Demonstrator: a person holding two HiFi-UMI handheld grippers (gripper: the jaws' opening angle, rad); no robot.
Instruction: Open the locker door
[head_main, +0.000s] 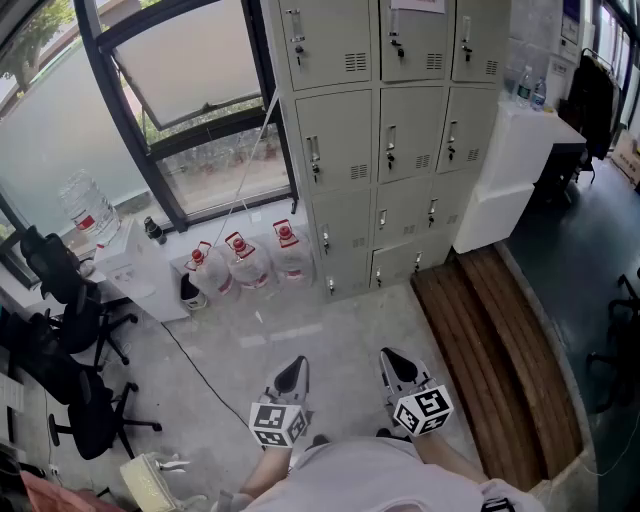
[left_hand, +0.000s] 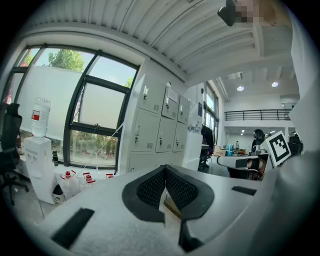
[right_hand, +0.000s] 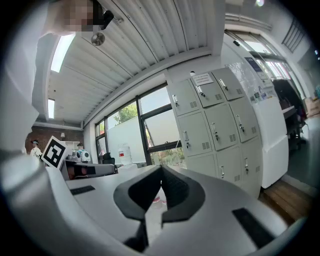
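A bank of grey locker doors (head_main: 390, 130) with small handles stands against the far wall, all doors closed. It also shows in the left gripper view as lockers (left_hand: 150, 125) and in the right gripper view as lockers (right_hand: 210, 120). My left gripper (head_main: 295, 365) and right gripper (head_main: 393, 358) are held side by side low in the head view, well short of the lockers and pointing toward them. The left gripper (left_hand: 165, 169) has its jaw tips together with nothing between them. The right gripper (right_hand: 161, 169) is likewise shut and empty.
Three large water bottles (head_main: 248, 262) stand on the floor left of the lockers, below a big window (head_main: 190, 100). A water dispenser (head_main: 90, 215) and office chairs (head_main: 70, 300) are at the left. A white cabinet (head_main: 510, 170) and a wooden platform (head_main: 500, 350) lie at the right.
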